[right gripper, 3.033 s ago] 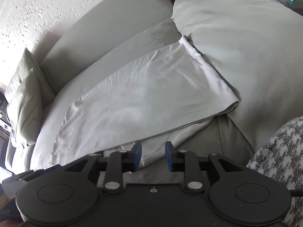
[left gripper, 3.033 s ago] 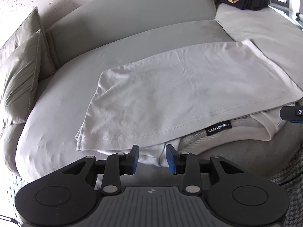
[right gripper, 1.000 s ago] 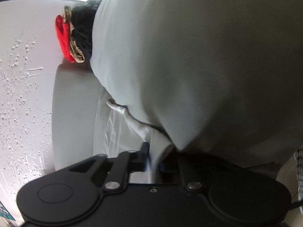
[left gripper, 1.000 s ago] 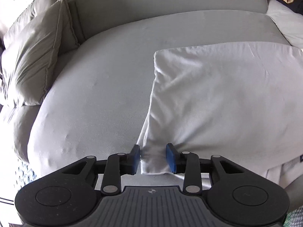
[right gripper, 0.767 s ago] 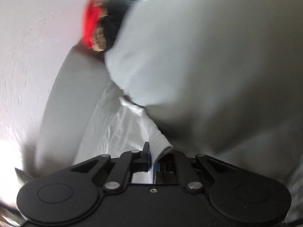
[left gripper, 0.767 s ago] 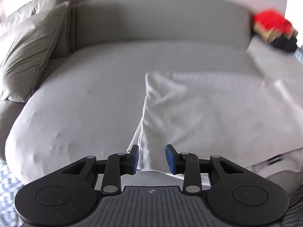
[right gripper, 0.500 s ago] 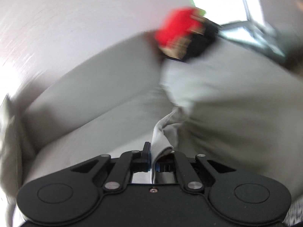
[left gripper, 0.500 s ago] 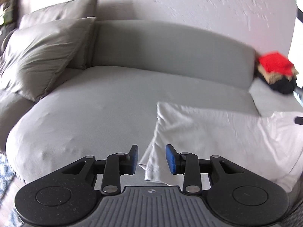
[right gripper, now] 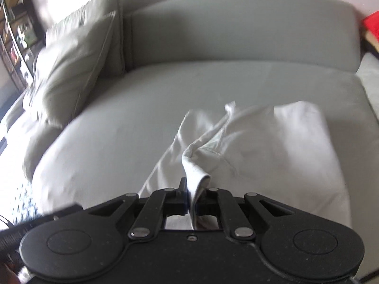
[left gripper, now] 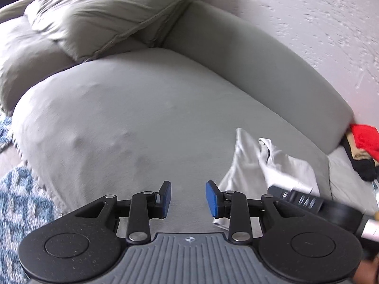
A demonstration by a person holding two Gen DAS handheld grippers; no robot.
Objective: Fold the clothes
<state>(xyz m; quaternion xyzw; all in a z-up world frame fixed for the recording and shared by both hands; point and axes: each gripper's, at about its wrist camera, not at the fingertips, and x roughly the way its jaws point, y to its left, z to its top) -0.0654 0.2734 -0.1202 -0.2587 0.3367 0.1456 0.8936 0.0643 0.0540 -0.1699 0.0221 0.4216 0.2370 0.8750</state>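
right wrist view: right claw (right gripper: 189,201) pinches white shirt (right gripper: 272,146); left claw (left gripper: 188,198) closing on nothing over sofa (left gripper: 142,118).

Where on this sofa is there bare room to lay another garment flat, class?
Free: the wide grey seat cushion, bordered by the pillows, the backrest and the white garment. Crowded: the garment's side, where the right gripper pinches its edge, and the far corner's clothes pile.
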